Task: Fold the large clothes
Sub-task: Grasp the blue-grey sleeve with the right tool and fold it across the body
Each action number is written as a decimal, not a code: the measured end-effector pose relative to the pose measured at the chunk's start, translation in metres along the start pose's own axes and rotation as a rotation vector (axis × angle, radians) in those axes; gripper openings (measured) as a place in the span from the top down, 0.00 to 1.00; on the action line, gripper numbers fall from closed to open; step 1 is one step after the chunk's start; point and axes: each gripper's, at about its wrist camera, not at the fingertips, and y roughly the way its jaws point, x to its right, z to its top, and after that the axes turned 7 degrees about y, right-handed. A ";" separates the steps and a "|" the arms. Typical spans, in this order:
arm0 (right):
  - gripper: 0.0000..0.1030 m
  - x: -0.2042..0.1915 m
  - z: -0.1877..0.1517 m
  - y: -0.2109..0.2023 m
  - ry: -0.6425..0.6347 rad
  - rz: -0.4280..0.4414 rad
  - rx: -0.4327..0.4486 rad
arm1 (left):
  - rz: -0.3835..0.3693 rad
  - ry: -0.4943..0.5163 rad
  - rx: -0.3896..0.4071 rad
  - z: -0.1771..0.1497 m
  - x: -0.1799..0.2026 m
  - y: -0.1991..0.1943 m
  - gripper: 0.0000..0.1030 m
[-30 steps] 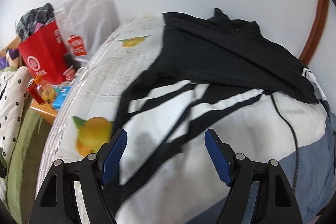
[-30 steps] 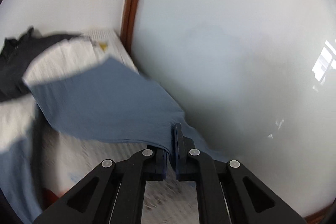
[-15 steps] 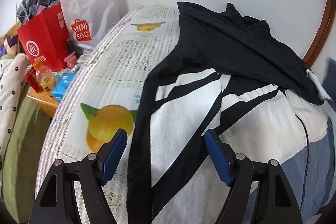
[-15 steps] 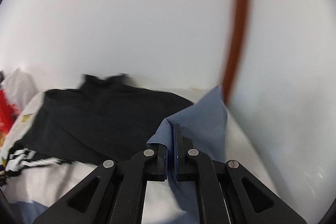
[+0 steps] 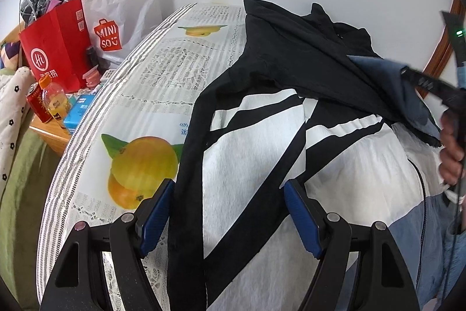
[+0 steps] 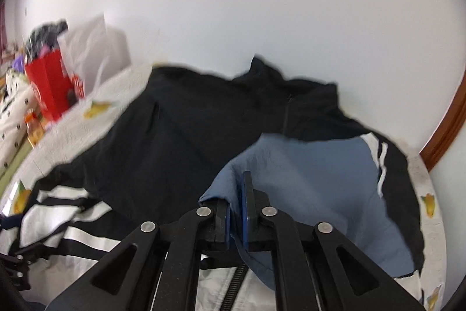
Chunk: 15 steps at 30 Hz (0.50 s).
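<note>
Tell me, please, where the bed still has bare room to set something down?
Free: the fruit-print cloth between the black, white and blue jacket and the bed's left edge. Crowded: the side table with the red paper bag, bottle and can.

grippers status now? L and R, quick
Left gripper: open, hovering over the black-and-white jacket, holding nothing.
Right gripper: jaws have just been opening, nearly closed; the jacket's blue panel is between them.
</note>
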 end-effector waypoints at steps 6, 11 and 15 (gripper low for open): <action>0.13 0.030 -0.016 0.014 0.142 -0.113 -0.049 | -0.004 0.018 0.017 -0.001 0.002 -0.009 0.28; 0.12 0.061 -0.033 -0.007 0.249 -0.013 -0.093 | -0.002 0.034 0.026 -0.002 0.006 -0.017 0.28; 0.10 0.060 -0.053 -0.030 0.218 0.043 -0.105 | 0.009 0.042 0.028 -0.002 0.013 -0.024 0.28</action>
